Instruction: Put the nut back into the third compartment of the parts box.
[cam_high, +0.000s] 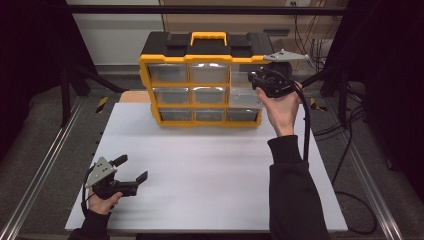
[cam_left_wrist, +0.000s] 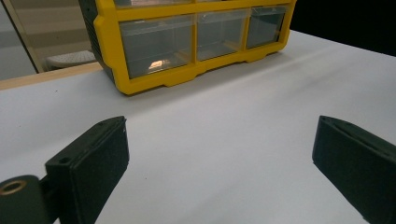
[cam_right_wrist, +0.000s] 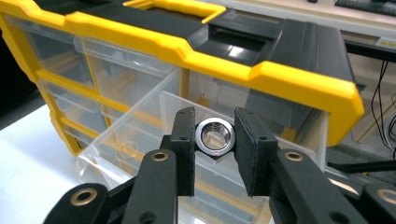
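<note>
At the left of the high view, my left gripper (cam_high: 134, 169) rested low on the white table (cam_high: 210, 170), near its front left corner, jaws spread wide with nothing between them. The left gripper view showed the two black pads (cam_left_wrist: 88, 163) well apart over bare tabletop, facing the bottom row of drawers.

At centre stood the yellow and black drawer cabinet (cam_high: 200, 82), upright at the far side of the table, with a yellow carrying handle (cam_high: 208, 36) on top and three rows of clear drawers. I could read no brand, label or writing on it.

At the right, my right gripper (cam_high: 257, 80) was held up at the cabinet's right column. In the right gripper view its jaws were clamped on a silver hex nut (cam_right_wrist: 214, 136), pads pressing on both sides. The nut hung above the pulled-out clear drawer (cam_right_wrist: 154, 140) in the upper right of the cabinet.
</note>
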